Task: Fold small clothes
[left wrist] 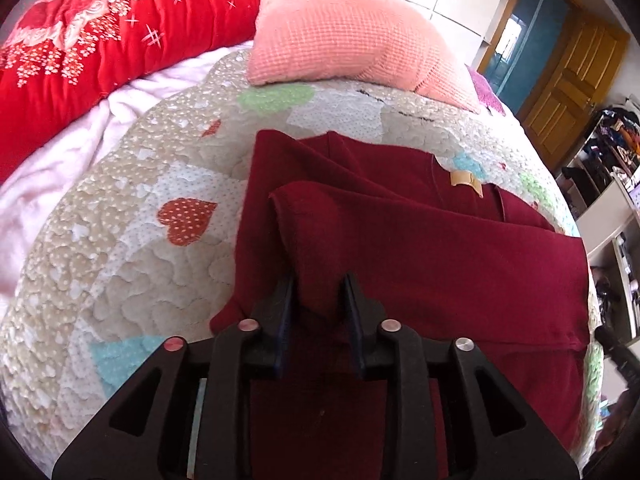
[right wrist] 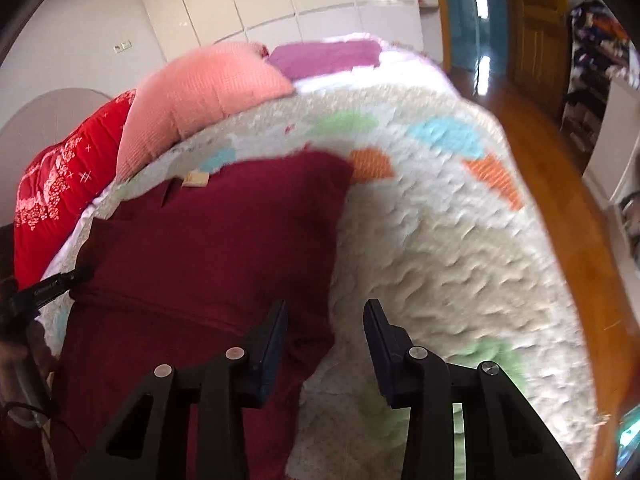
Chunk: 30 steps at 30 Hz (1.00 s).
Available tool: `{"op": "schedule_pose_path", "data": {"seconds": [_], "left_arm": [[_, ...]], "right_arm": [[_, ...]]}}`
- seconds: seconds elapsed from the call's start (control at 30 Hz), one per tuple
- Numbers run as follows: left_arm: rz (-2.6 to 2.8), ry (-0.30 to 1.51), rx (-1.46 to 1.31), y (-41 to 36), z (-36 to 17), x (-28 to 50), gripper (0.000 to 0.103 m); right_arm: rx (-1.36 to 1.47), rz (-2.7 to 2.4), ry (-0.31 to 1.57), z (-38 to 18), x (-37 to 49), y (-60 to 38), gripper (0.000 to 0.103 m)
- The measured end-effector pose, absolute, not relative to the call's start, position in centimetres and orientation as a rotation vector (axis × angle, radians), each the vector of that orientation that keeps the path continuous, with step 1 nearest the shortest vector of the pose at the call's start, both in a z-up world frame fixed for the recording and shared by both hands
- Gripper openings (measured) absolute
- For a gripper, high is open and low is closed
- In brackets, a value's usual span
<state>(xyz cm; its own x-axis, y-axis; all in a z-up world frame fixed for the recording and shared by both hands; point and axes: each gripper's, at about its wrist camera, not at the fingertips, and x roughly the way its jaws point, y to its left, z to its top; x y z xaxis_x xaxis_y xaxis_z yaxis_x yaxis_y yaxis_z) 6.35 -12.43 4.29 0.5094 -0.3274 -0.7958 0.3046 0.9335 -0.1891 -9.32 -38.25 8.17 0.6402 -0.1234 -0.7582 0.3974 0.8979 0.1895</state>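
Bed [left wrist: 132,240] with a quilted cover in cream and beige, patched with red, green, blue and orange hearts, fills both views. At its far left lies a red floral blanket [left wrist: 92,44], and just right of that a pink waffle-knit pillow [left wrist: 344,36] rests on the quilt. A purple cloth [right wrist: 324,58] lies beyond the pillow in the right wrist view. Wooden floor [right wrist: 560,216] and a wooden door [left wrist: 568,76] show to the right of the bed.

Dark red shirt [left wrist: 420,248] lies spread on the middle of the quilt, partly folded, with a tan label [left wrist: 466,182] at its collar on the far side. One fold of it is lifted off the rest of the garment.

Left claw [left wrist: 319,292] is pinching that raised fold of the shirt between its two black fingers. Right claw [right wrist: 326,320] is spread apart and holds nothing, hanging over the near right edge of the shirt where it meets the quilt.
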Motion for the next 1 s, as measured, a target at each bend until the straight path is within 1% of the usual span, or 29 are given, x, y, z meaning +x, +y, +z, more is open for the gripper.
{"op": "schedule_pose_path", "data": {"seconds": [0.07, 0.17, 0.33, 0.43, 0.47, 0.57, 0.67, 0.73, 0.77, 0.8, 0.9, 0.93, 1.0], "left_arm": [[-0.363, 0.948, -0.015, -12.4, 4.4, 6.1, 0.030], [-0.352, 0.946, 0.003, -12.7, 4.1, 6.1, 0.030], [-0.347, 0.942, 0.015, -12.9, 3.8, 6.3, 0.031], [-0.348, 0.944, 0.020, -13.2, 3.5, 6.6, 0.033], [-0.347, 0.943, 0.024, -13.2, 3.5, 6.6, 0.033], [-0.344, 0.939, 0.035, -13.4, 3.4, 6.6, 0.034], [-0.350, 0.940, 0.034, -13.1, 3.6, 6.3, 0.034], [-0.352, 0.936, 0.038, -12.8, 3.9, 5.8, 0.034], [-0.352, 0.932, 0.044, -12.7, 4.1, 5.5, 0.034], [-0.351, 0.929, 0.049, -12.5, 4.2, 5.3, 0.034], [-0.349, 0.935, 0.042, -12.0, 4.5, 4.4, 0.034], [-0.352, 0.941, 0.037, -11.7, 4.6, 4.0, 0.034], [-0.353, 0.947, 0.036, -10.9, 5.0, 2.8, 0.034]], "right_arm": [[0.358, -0.278, 0.766, 9.8, -9.3, -38.0, 0.037], [0.348, -0.213, 0.716, 10.9, -7.1, -37.5, 0.037], [0.344, -0.208, 0.752, 8.8, -2.0, -38.1, 0.037], [0.344, -0.232, 0.816, 6.6, -0.1, -39.2, 0.037], [0.345, -0.232, 0.847, 5.5, 0.7, -39.5, 0.036], [0.297, -0.236, 0.850, 5.4, 1.4, -39.3, 0.035], [0.299, -0.223, 0.854, 6.9, -0.1, -38.8, 0.036], [0.319, -0.197, 0.830, 7.9, -2.2, -38.4, 0.037], [0.305, -0.199, 0.823, 8.2, -3.4, -37.9, 0.040], [0.280, -0.222, 0.831, 8.1, -4.5, -37.5, 0.042], [0.231, -0.270, 0.898, 5.9, -5.7, -37.3, 0.044], [0.247, -0.268, 0.919, 5.0, -5.8, -37.5, 0.044], [0.322, -0.259, 0.887, 5.0, -6.7, -38.3, 0.044]]}}
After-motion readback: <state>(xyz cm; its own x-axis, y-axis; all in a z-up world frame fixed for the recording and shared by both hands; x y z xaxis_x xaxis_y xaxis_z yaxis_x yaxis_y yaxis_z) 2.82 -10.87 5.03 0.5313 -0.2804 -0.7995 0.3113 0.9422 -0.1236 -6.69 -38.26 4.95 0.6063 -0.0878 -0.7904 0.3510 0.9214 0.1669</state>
